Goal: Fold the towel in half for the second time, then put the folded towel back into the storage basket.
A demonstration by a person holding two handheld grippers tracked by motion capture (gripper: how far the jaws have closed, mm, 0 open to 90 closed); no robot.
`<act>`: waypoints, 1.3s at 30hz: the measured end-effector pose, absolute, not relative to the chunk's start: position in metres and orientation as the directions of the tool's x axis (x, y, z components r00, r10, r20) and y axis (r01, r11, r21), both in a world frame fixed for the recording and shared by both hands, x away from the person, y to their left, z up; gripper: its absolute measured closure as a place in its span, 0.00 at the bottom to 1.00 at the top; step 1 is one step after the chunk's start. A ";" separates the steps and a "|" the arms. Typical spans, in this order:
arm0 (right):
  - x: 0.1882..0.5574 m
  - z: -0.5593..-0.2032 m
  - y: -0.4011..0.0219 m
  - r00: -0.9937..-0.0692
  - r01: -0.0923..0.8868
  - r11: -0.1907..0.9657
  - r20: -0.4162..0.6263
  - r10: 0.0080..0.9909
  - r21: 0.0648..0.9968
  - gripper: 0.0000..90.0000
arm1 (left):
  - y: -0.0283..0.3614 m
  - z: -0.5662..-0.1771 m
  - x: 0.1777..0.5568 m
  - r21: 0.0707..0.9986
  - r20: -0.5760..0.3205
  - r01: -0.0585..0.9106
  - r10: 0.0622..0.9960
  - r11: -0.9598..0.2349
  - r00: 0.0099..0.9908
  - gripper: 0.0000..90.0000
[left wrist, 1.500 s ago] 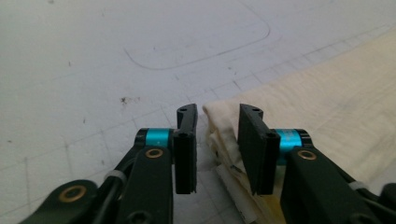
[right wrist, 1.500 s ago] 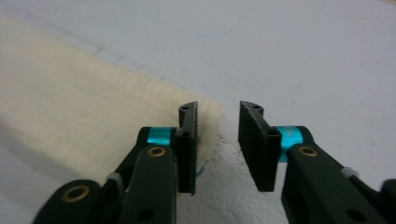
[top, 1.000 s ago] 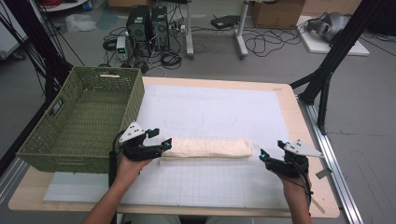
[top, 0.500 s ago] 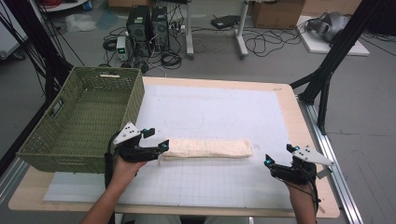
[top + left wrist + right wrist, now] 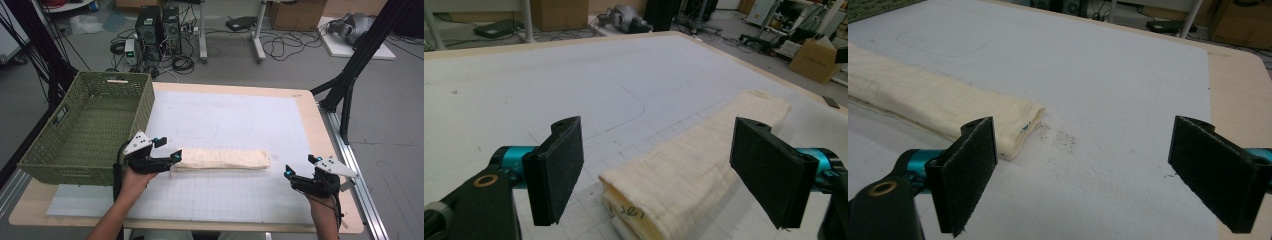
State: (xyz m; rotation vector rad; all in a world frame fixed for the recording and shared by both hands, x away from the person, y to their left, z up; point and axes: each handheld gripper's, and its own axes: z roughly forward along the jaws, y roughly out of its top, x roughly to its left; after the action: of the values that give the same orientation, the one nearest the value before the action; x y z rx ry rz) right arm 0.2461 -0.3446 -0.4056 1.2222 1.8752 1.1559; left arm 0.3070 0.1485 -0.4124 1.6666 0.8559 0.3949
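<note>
White mat [image 5: 240, 120], folded cloth [image 5: 222, 159] – near end's marking perhaps writing, unreadable

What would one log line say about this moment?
left tongs: open at folded cloth end | right tongs: just opened, nothing between, off cloth | basket: left of cloth

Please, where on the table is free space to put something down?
The white mat is bare beyond the folded cloth, from the basket across to the right edge. Crowded: the cloth's left end at the left gripper.
</note>
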 end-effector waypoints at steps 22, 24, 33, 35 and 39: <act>0.250 -0.409 -0.340 -0.404 0.398 0.203 -0.028 0.914 0.894 0.13 | 0.137 -0.425 0.315 0.906 -0.167 0.403 0.767 -0.128 0.620 0.29; 0.249 -0.408 -0.339 -0.407 0.400 0.203 -0.025 0.913 0.894 0.13 | 0.135 -0.430 0.319 0.886 -0.160 0.437 0.782 -0.155 0.602 0.33; 0.250 -0.410 -0.332 -0.424 0.407 0.219 -0.029 0.905 0.887 0.13 | 0.128 -0.448 0.334 0.793 -0.203 0.578 0.811 -0.193 0.550 0.37; 0.251 -0.411 -0.331 -0.429 0.406 0.227 -0.034 0.902 0.885 0.13 | 0.126 -0.450 0.334 0.778 -0.189 0.588 0.809 -0.223 0.556 0.39; 0.251 -0.410 -0.328 -0.438 0.406 0.234 -0.036 0.898 0.884 0.13 | 0.123 -0.450 0.332 0.781 -0.141 0.568 0.813 -0.260 0.566 0.43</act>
State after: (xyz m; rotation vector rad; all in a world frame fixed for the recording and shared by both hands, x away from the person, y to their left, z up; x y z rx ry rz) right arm 0.2515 -0.3280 -0.4105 1.1912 1.9538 1.1478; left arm 0.3323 0.1234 -0.4500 1.9572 1.1101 0.3679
